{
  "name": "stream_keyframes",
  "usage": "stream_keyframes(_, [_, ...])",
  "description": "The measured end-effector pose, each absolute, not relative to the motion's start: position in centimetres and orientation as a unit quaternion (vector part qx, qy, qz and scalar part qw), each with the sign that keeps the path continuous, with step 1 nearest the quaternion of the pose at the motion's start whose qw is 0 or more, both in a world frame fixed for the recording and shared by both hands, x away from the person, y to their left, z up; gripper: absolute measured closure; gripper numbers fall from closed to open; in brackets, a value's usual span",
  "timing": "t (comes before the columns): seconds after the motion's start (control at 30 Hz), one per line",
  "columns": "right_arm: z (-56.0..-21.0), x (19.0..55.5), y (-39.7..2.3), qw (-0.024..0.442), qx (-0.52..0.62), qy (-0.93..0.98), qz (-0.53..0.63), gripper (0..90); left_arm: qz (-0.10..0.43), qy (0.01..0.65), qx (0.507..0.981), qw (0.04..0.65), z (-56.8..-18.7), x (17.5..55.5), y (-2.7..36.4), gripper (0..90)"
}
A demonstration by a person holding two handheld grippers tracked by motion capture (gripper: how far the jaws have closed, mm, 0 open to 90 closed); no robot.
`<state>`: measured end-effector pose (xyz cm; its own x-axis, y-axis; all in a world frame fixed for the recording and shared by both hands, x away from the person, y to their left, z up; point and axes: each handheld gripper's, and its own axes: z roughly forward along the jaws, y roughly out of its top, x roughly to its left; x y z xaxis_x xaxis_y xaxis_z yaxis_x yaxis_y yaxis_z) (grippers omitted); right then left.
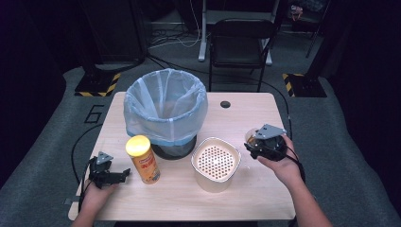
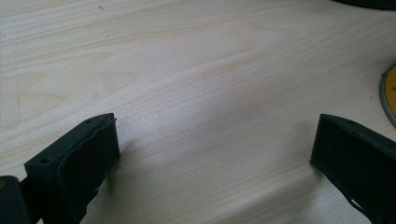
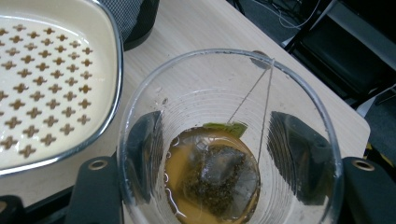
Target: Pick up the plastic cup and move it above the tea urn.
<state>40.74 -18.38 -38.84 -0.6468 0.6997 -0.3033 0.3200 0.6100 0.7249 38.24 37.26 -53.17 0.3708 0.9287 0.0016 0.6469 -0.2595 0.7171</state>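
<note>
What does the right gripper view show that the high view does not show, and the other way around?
Right gripper view: a used tea bag with its string in a little brown liquid inside the clear cup, and black jaws pressed on both sides. High view: the lined bin, the yellow-lidded can and the left gripper. Both: the cream strainer container and the wooden table.

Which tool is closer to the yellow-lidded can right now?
Left. The left tool sits just beside the can, apart from it; the right tool holds a glass cup beyond the strainer tub.

left gripper [image 1: 124,174]: jaws wide apart, low | right gripper [image 1: 248,145]: jaws clamped, raised
</note>
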Motion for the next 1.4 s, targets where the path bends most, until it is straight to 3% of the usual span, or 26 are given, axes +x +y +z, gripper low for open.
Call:
stream_keyframes(0.33, [-38.5, 42.2, -17.1, 0.293, 0.287, 0.844, 0.346, 35.7, 0.219, 0.516, 0.763, 0.322, -53.2, 38.2, 37.3, 0.7])
stream_keyframes(0.8, [-36.9, 40.4, -14.5, 0.409, 0.133, 0.851, 0.301, 36.3, 0.219, 0.516, 0.763, 0.322, -53.2, 38.2, 37.3, 0.7])
stream_keyframes(1.4, [-37.0, 39.1, -12.4, 0.457, 0.043, 0.853, 0.249, 36.2, 0.219, 0.517, 0.763, 0.322, -53.2, 38.2, 37.3, 0.8])
